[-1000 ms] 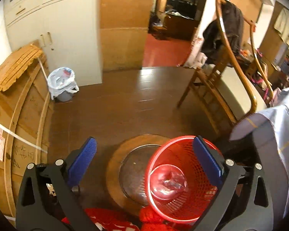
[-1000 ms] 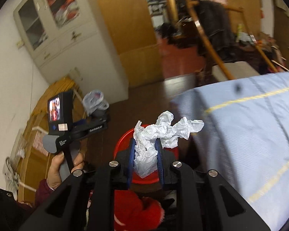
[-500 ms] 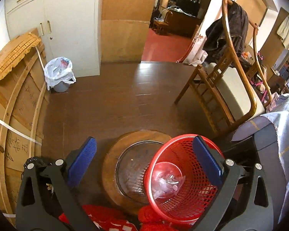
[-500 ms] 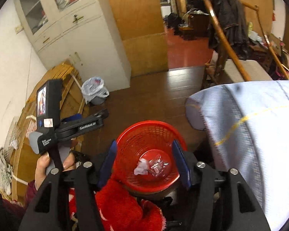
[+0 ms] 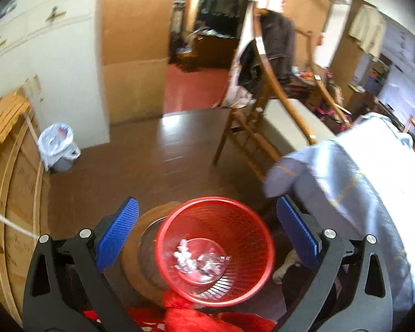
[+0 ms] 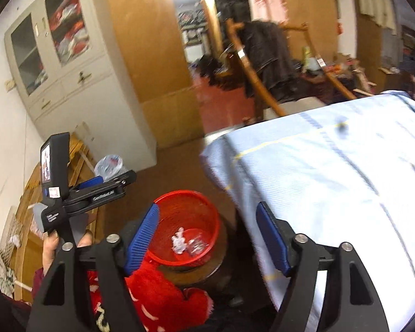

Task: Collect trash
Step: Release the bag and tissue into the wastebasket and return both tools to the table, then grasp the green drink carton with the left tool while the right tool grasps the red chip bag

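The crumpled paper (image 6: 179, 240) lies at the bottom of the red basket (image 6: 207, 207), the right gripper (image 6: 207, 238) above it with jaws just opened wide and empty, the left gripper (image 5: 207, 232) likewise spread, so the drop looks done; next, probably seek more trash on the cloth-covered surface (image 6: 332, 179) beside the basket.

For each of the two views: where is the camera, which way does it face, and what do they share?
Left wrist: on the left tool, angled down at the red basket; only its open fingers show.
Right wrist: on the right tool, angled down likewise; open fingers, plus the hand holding the left tool.
Shared: basket, crumpled paper, blue cloth.
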Demonstrator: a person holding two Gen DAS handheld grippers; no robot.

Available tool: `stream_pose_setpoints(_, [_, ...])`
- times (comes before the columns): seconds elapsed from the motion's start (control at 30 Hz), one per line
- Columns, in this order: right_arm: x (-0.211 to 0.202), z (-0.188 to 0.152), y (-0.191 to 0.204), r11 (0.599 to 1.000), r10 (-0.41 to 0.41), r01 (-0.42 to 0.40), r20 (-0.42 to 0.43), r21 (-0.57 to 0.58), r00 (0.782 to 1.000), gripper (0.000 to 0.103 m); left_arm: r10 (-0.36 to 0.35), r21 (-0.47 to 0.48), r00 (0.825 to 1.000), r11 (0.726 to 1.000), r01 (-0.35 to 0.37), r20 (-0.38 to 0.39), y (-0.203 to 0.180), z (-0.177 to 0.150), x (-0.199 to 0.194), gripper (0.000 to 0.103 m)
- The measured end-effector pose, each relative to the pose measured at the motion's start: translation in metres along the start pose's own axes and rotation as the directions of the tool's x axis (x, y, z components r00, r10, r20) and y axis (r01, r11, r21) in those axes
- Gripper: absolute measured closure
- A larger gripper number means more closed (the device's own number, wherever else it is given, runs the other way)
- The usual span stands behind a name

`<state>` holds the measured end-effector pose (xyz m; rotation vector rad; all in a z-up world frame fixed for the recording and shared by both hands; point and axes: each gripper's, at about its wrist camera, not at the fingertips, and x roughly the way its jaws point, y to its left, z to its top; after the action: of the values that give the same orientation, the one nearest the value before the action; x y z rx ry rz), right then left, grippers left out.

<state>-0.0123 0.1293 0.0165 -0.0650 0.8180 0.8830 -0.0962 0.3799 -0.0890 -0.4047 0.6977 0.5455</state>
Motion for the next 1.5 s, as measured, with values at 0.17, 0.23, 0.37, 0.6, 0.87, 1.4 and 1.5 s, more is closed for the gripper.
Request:
stream_pose_setpoints(0.17, [-0.057, -0.025, -0.037, 0.994, -0.088, 0.08, 0.109, 0.073, 0.99, 0.021, -0.069, 0.116, 0.997, 0.991, 0.065, 0.034, -0.053, -0.008, -0.03, 0.007])
stream_pose_setpoints(0.23, [-0.079, -0.037, -0.053, 0.987, -0.126, 0.11, 0.144, 0.114, 0.982, 0.016, -0.101, 0.157, 0.994, 0.983, 0.095, 0.033, -0.073, -0.013, -0.038, 0.007])
stream_pose_setpoints(0.37, [-0.124, -0.064, -0.095, 0.96, -0.225, 0.183, 0.195, 0.209, 0.955, 0.01, -0.165, 0.24, 0.986, 0.958, 0.16, -0.001, -0.118, -0.027, -0.047, 0.007])
stream_pose_setpoints(0.6, [-0.183, -0.111, -0.161, 0.879, -0.403, 0.31, 0.216, 0.361, 0.889, 0.009, -0.275, 0.371, 0.956, 0.881, 0.295, -0.105, -0.202, -0.05, -0.05, 0.007])
stream_pose_setpoints(0.87, [-0.221, -0.156, -0.235, 0.769, -0.545, 0.404, 0.178, 0.495, 0.819, 0.007, -0.366, 0.477, 0.91, 0.775, 0.415, -0.196, -0.304, -0.067, -0.048, 0.007])
stream_pose_setpoints(1.4, [-0.279, -0.224, -0.335, 0.543, -0.704, 0.436, 0.106, 0.717, 0.703, 0.006, -0.552, 0.626, 0.722, 0.4, 0.669, -0.418, -0.482, -0.132, -0.098, 0.007])
stream_pose_setpoints(1.5, [-0.279, -0.227, -0.343, 0.538, -0.685, 0.403, 0.105, 0.741, 0.721, 0.006, -0.565, 0.648, 0.706, 0.354, 0.674, -0.427, -0.505, -0.145, -0.102, 0.007])
